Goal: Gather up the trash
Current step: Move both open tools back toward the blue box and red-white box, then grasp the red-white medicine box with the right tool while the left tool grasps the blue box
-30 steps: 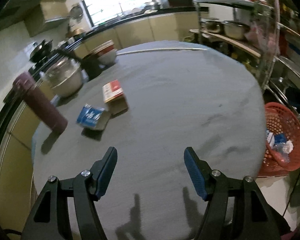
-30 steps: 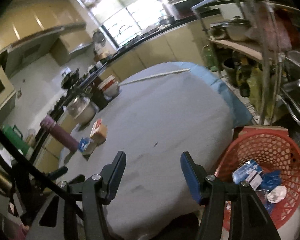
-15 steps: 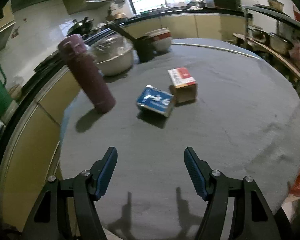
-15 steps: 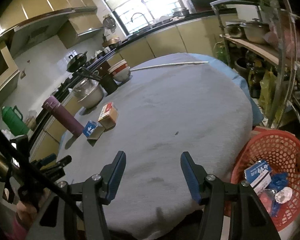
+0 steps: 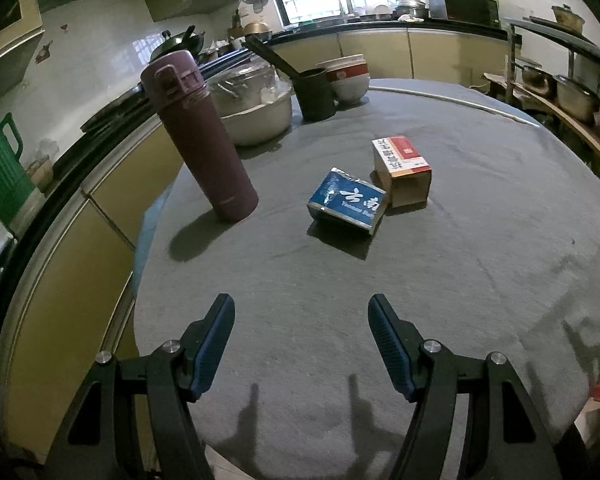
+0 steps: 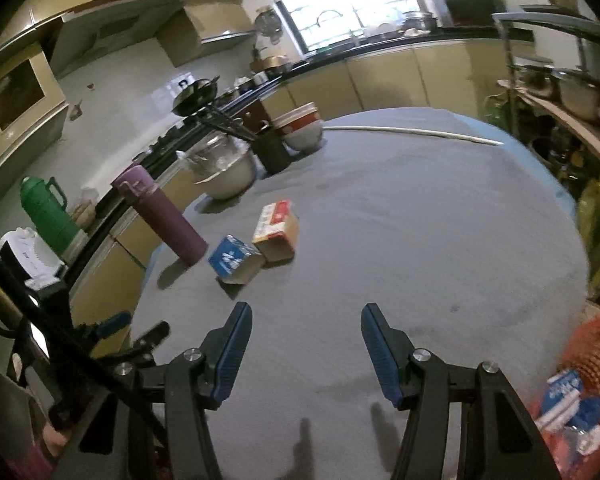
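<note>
Cartons lay ahead: the blue foil-edged carton point(image 5: 346, 202) touched the red-and-white cardboard box point(image 5: 402, 170) on the grey tablecloth point(image 5: 480, 240), straight beyond the left gripper point(image 5: 301, 322), long side crosswise. Left gripper and right gripper point(image 6: 306, 330) both gaped, empty.

The left gripper point(image 5: 301, 312) is tilted downward, jaws apart and empty. The right gripper point(image 6: 306, 320) is likewise angled down, jaws parted, gripping nothing.
</note>
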`<state>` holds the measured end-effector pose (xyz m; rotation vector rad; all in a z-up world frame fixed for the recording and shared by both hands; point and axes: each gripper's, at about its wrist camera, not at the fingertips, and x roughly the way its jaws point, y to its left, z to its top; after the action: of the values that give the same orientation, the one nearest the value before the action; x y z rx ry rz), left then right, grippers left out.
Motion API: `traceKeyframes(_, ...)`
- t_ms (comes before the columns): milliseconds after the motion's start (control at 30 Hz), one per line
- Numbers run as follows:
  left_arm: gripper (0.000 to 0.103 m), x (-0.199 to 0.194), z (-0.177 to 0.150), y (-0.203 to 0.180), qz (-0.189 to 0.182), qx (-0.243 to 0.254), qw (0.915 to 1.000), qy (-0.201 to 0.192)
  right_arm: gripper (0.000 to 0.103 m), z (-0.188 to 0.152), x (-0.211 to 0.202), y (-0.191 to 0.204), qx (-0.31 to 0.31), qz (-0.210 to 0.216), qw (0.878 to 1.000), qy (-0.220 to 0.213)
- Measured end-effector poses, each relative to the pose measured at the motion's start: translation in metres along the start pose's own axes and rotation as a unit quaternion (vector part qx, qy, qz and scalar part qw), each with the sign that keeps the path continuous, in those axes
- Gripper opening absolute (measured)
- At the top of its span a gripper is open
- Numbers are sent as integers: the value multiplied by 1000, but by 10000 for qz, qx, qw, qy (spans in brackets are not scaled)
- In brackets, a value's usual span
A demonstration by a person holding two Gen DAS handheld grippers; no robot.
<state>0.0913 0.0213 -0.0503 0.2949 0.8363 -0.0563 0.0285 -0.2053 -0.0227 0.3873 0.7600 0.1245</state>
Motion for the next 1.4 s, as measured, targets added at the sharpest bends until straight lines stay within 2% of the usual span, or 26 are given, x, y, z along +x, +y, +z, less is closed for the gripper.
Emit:
traceKeyframes(300, 70, 23, 12, 13, -9, 46, 10000, 88, 61, 33, 52, 27, -172, 185, 9995, 202)
traceKeyframes(500, 70, 42, 23, 34, 19, -135, 9997, 190, 61, 60, 108, 46, -281, 277, 9977, 553)
traceKeyframes(667, 70, 53, 28, 48, 91, -261, 9992, 291, 61, 77, 158, 60, -355, 12, 9963, 778)
traceKeyframes(800, 70, 58, 30, 52, 99, -289, 9989, 360, 63, 87, 203, 64, -435, -478, 9932, 965)
traceKeyframes(967, 70, 63, 35, 59, -68, -469, 9976, 511, 66, 90, 242, 57, -284, -826, 9878, 1286)
traceKeyframes(1100, 70, 65, 40, 62, -224, -649, 9958, 612, 65, 87, 252, 41, 21, -893, 9866, 1367)
traceKeyframes(1167, 70, 66, 45, 62, -353, -756, 9942, 674, 54, 85, 249, 31, 137, -817, 9877, 1328)
traceKeyframes(1233, 70, 70, 51, 60, -556, -893, 9915, 767, 54, 86, 242, 25, 108, -867, 9884, 1245)
traceKeyframes(1300, 70, 76, 58, 55, -753, -1044, 9876, 896, 54, 84, 230, 14, 160, -831, 9898, 1150)
traceKeyframes(1400, 70, 91, 69, 47, -1071, -1367, 9773, 1213, 54, 83, 210, -2, 301, -767, 9909, 1066)
